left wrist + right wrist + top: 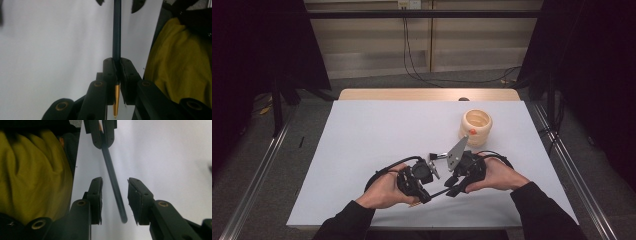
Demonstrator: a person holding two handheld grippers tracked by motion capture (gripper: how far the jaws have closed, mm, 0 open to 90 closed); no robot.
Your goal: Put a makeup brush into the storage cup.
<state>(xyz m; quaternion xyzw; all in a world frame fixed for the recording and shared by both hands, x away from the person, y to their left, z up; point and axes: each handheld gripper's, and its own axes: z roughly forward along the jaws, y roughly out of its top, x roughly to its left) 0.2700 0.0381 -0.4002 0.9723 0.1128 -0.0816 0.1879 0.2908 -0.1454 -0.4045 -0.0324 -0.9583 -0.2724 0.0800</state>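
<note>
A slim dark pen [116,32] with a gold tip is clamped upright between the jaws of my left gripper [117,65], which is shut on it. In the right gripper view the same pen [117,195] runs down between the spread jaws of my right gripper [115,180], touching neither pad. Farther up that view, the left gripper [101,135] pinches the pen's other end. From above, the left gripper [419,192] and the right gripper [453,187] face each other near the table's front edge, with the pen [438,192] spanning them.
A cream ribbed cup [475,127] with a small orange piece [472,131] on its front stands on the white table [377,130], behind the right gripper. A yellow garment [180,65] on the person lies close beyond the table's front edge.
</note>
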